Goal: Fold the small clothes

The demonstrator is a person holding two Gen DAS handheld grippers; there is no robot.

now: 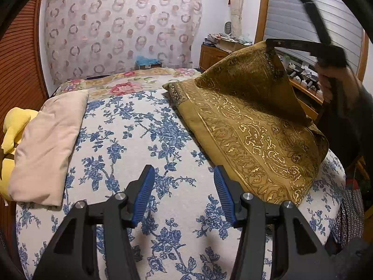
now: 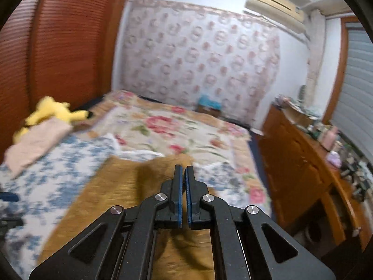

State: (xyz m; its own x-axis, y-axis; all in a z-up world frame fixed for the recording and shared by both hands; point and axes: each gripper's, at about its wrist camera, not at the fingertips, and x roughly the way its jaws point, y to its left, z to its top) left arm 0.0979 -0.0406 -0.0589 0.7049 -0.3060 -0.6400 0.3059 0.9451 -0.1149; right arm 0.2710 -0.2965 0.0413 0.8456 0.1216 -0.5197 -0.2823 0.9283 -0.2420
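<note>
gold cloth (image 1: pixel 251 135) long axis 11-to-5 | right gripper (image 1: pixel 270 43) pinches its raised 1 o'clock corner | left gripper (image 1: pixel 184 186) wide apart, empty

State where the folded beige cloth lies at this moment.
In the left wrist view the folded beige cloth lies at the left edge of the blue-flowered bedspread, against the yellow plush toy, well apart from the gold patterned cloth.

A home bedroom. Ahead of the left gripper lies a bed (image 1: pixel 139 126) with a blue-flowered cover and a rose-patterned blanket (image 2: pixel 167 128) farther on. To its left rest a pillow (image 1: pixel 46 144) and a yellow plush toy (image 2: pixel 53 112). A cluttered wooden dresser (image 2: pixel 300 163) stands right, an air conditioner (image 2: pixel 275 3) above.
</note>
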